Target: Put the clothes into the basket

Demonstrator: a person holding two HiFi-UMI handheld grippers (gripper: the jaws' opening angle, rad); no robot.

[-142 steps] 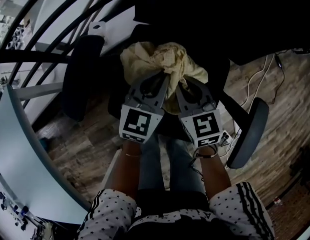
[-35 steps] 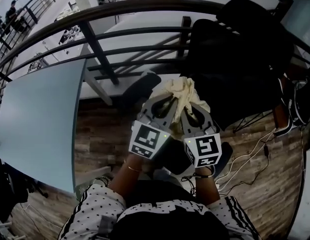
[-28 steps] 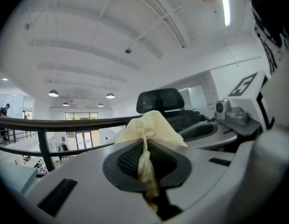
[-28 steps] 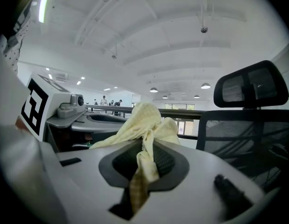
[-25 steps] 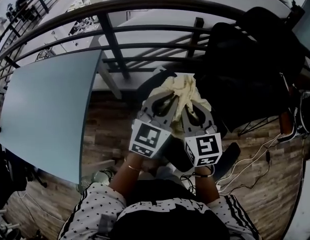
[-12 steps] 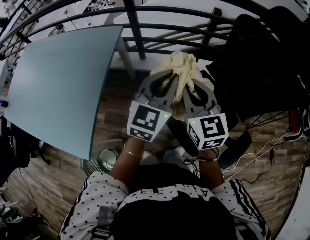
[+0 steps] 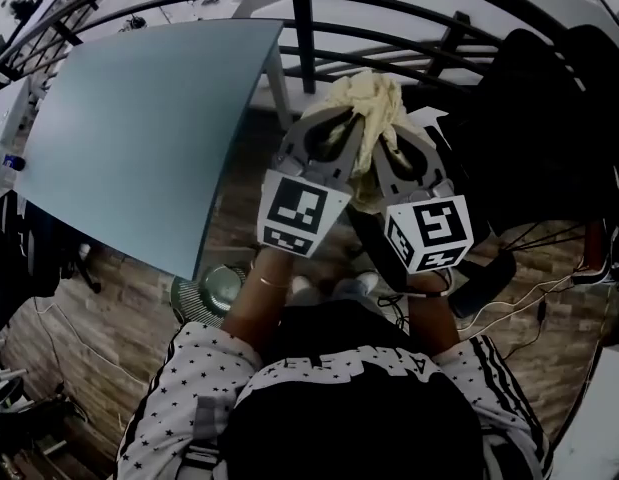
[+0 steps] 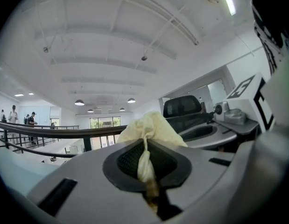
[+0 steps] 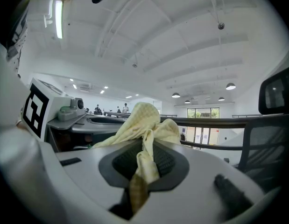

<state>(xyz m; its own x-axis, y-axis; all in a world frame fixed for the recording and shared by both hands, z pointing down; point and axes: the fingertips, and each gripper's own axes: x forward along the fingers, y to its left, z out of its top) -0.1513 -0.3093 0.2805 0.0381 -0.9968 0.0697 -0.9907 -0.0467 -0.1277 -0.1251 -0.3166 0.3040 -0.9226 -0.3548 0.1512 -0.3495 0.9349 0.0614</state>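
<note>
A pale yellow cloth [image 7: 374,100] hangs bunched in the air between my two grippers, which are held side by side in front of the person. My left gripper [image 7: 351,128] is shut on a twisted fold of it, and my right gripper [image 7: 389,136] is shut on another fold. In the left gripper view the cloth [image 8: 151,127] rises from the closed jaws of the left gripper [image 8: 146,169]. The right gripper view shows the same cloth [image 9: 146,120] pinched in the right gripper [image 9: 142,167]. No basket is in any view.
A pale blue table [image 7: 129,118] lies to the left, its corner near the grippers. A dark railing [image 7: 307,18] runs behind. A black chair [image 7: 549,118] stands at the right, cables [image 7: 554,293] trail over the wooden floor, and a round object [image 7: 214,293] sits below the table's corner.
Both grippers, still shut on the yellow cloth, have carried it away from the black chair toward the blue table's corner and slightly higher. The table now fills more of the head view.
</note>
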